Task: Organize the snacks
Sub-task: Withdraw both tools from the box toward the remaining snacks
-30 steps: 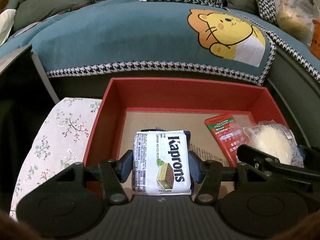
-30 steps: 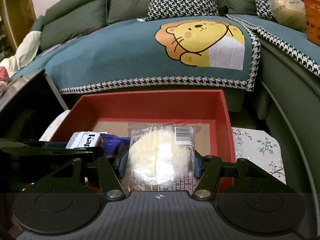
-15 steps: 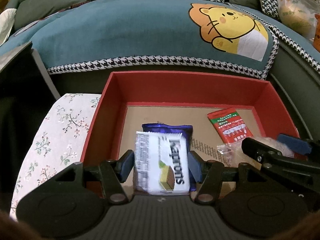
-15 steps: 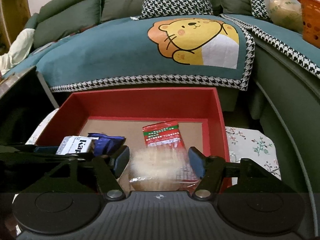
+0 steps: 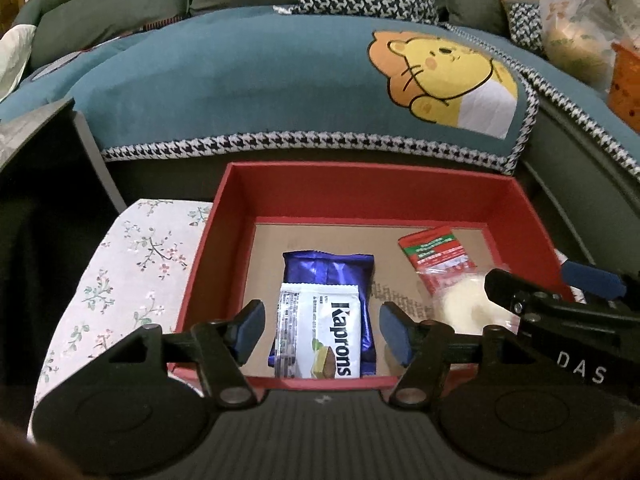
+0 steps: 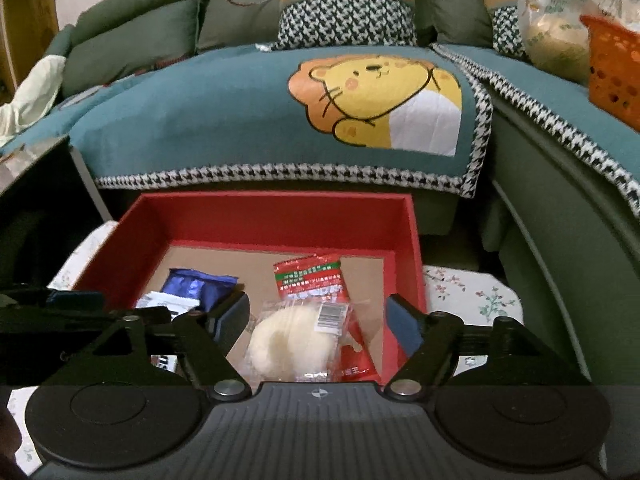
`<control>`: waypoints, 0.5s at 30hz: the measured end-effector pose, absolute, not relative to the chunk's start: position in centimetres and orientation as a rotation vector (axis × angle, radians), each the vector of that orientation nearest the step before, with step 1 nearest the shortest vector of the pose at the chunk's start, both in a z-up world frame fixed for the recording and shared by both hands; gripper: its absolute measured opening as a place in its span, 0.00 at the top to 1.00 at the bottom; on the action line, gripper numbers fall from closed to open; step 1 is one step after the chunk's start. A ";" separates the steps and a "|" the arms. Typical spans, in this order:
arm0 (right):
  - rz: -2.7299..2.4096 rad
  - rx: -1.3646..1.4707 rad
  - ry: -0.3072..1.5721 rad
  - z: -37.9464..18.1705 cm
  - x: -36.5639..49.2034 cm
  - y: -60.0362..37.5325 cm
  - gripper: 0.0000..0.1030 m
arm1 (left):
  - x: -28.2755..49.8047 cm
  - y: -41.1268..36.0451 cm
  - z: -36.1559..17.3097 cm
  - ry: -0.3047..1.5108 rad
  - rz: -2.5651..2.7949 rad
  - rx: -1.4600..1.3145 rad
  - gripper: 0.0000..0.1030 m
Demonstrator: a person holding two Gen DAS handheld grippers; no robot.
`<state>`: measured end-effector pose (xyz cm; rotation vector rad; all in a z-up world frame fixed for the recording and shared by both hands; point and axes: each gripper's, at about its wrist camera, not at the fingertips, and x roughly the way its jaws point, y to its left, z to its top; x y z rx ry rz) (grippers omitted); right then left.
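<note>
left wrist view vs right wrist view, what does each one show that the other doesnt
Only the left wrist view shows the full front of the white Kaprons pack lying on the blue packet.

Only the right wrist view shows the orange basket on the sofa and the round cake's barcode label.

Both show the red box, the red sachet, the round white cake, and the left gripper and right gripper, open with nothing held.

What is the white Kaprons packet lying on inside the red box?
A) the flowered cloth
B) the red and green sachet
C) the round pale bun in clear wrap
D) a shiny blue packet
D: in the left wrist view the Kaprons packet overlaps the blue packet, whose foil shows above and beside it in the red box.
</note>
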<state>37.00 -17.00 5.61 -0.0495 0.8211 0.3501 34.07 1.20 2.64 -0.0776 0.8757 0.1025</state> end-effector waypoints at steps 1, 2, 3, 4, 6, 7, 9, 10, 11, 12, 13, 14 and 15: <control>0.349 -0.050 0.816 6.0 36.8 -17.1 0.21 | 33.8 1.2 2.9 0.873 0.102 -0.080 0.08; 0.347 -0.051 0.814 6.2 36.6 -17.1 0.20 | 33.6 1.2 3.1 0.870 0.101 -0.082 0.08; 0.347 -0.053 0.813 6.5 36.5 -17.1 0.20 | 33.3 1.2 3.3 0.868 0.100 -0.084 0.08; 0.348 -0.054 0.813 6.7 36.3 -17.1 0.20 | 33.1 1.3 3.5 0.866 0.098 -0.085 0.08; 0.348 -0.063 0.813 7.0 36.0 -17.0 0.20 | 32.7 1.3 3.8 0.863 0.098 -0.085 0.08; 0.348 -0.070 0.813 7.1 35.9 -16.9 0.20 | 32.5 1.3 4.0 0.861 0.099 -0.087 0.08; 0.349 -0.081 0.815 7.4 35.6 -16.8 0.20 | 32.1 1.4 4.2 0.859 0.096 -0.090 0.08; 0.349 -0.084 0.816 7.6 35.5 -16.8 0.20 | 31.9 1.4 4.3 0.859 0.093 -0.090 0.07; 0.348 -0.087 0.816 7.7 35.3 -16.8 0.20 | 31.7 1.4 4.3 0.859 0.091 -0.089 0.07; 0.347 -0.093 0.816 7.9 35.2 -16.7 0.20 | 31.4 1.4 4.4 0.859 0.089 -0.089 0.07; 0.348 -0.097 0.816 8.0 35.0 -16.7 0.20 | 31.2 1.4 4.5 0.860 0.087 -0.089 0.07; 0.349 -0.102 0.816 8.2 34.8 -16.7 0.19 | 30.9 1.5 4.5 0.860 0.085 -0.090 0.07; 0.352 -0.109 0.816 8.4 34.6 -16.7 0.19 | 30.7 1.5 4.6 0.861 0.084 -0.090 0.07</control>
